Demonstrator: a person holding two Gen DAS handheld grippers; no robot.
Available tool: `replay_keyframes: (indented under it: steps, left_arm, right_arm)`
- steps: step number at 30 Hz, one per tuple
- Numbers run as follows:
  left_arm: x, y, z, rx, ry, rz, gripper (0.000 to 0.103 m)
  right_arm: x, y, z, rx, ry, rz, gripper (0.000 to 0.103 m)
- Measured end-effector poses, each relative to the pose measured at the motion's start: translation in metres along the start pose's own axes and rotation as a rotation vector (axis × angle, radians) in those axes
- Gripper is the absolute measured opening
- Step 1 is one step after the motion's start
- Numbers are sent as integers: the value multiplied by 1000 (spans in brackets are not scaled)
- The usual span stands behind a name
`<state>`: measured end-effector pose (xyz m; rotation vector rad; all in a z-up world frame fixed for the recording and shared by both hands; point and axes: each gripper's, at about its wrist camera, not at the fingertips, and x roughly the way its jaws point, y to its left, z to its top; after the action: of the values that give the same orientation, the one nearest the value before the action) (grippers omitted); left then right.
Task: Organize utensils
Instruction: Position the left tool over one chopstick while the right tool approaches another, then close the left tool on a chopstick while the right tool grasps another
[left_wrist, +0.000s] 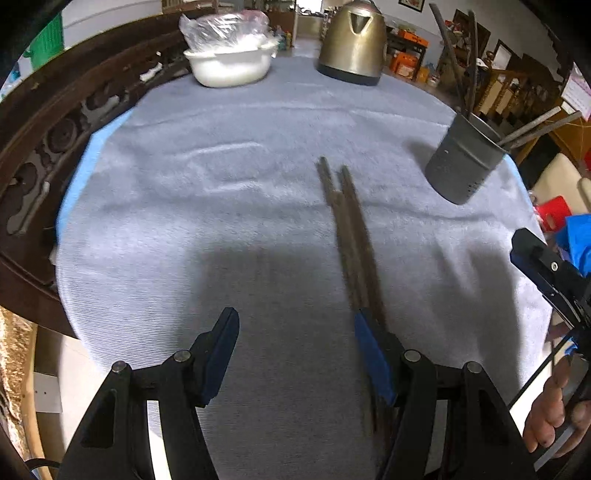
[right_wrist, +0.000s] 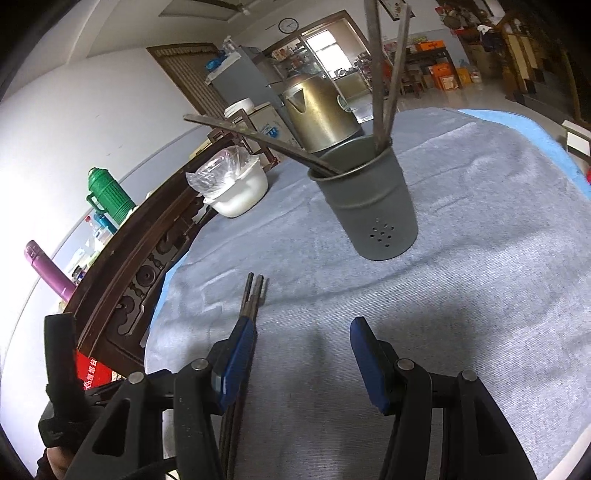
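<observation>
At the far left, a dark carved wooden frame (right_wrist: 147, 258) runs along the edge of the grey-blue cloth (left_wrist: 221, 221) that covers the table. On the cloth near this frame stands a white bowl (left_wrist: 231, 66) with a clear plastic bag in it, and to its right a brass-coloured kettle (left_wrist: 352, 44). The left gripper (left_wrist: 295, 354) hangs over the near part of the cloth, its jaws about half open and holding nothing. A bundle of dark chopsticks (left_wrist: 351, 236) lies flat on the cloth, just beside its right finger. Further right stands a grey metal holder (right_wrist: 369, 206), with more chopsticks inside. The right gripper (right_wrist: 301, 358) is also half open and empty, the lying chopsticks beside its left finger
</observation>
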<state>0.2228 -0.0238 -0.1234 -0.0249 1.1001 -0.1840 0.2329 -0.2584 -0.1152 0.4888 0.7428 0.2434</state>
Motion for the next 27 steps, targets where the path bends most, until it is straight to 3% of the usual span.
replay_keyframes:
  steps: [10, 27]
  left_arm:
    - [18, -16, -8, 45, 50, -14, 68]
    - [4, 17, -30, 10, 72, 5, 73]
  right_arm:
    - [-1, -9, 3, 22, -2, -15, 59]
    - [0, -5, 3, 9, -2, -19, 59]
